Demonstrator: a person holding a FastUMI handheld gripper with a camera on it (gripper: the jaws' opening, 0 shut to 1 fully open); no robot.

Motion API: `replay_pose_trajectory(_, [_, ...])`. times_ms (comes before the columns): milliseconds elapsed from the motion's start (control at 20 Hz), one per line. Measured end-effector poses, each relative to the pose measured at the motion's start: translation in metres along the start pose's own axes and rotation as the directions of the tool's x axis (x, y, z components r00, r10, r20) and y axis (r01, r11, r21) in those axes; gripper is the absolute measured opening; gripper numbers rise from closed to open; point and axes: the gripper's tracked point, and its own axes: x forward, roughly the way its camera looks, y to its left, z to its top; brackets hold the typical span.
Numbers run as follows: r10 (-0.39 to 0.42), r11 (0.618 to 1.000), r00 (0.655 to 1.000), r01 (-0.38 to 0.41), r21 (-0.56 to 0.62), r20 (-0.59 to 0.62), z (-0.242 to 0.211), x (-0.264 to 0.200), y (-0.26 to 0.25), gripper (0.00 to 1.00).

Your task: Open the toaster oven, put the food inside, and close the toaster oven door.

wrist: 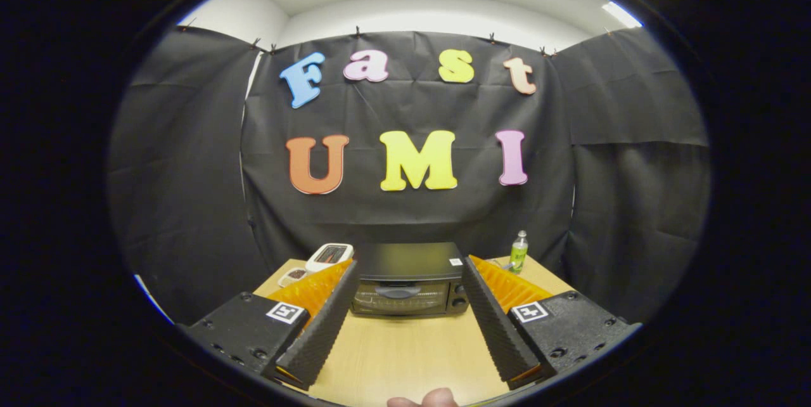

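While your gripper [408,296] stands spread wide and empty, the toaster oven [408,280] sits shut at twelve o'clock beyond the fingers, on the wooden table [405,350]. Judge it rigid and heavy; hook the door handle [397,291], likely smooth, along the top of the glass.

Black toaster oven [408,280], light wood table [405,350], green bottle [519,251]
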Motion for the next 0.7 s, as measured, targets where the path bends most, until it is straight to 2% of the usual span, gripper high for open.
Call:
replay_pose_trajectory(150, [0.013,1.000,1.000,-0.012,0.024,-0.016,-0.011,0.032,-0.003,1.00])
replay_pose_trajectory(500, [0.083,0.995,0.987,-0.075,0.064,-0.136,-0.067,0.129,0.013,1.00])
replay_pose_trajectory(700, [0.072,0.995,0.978,-0.058,0.079,-0.193,-0.099,0.190,0.015,1.00])
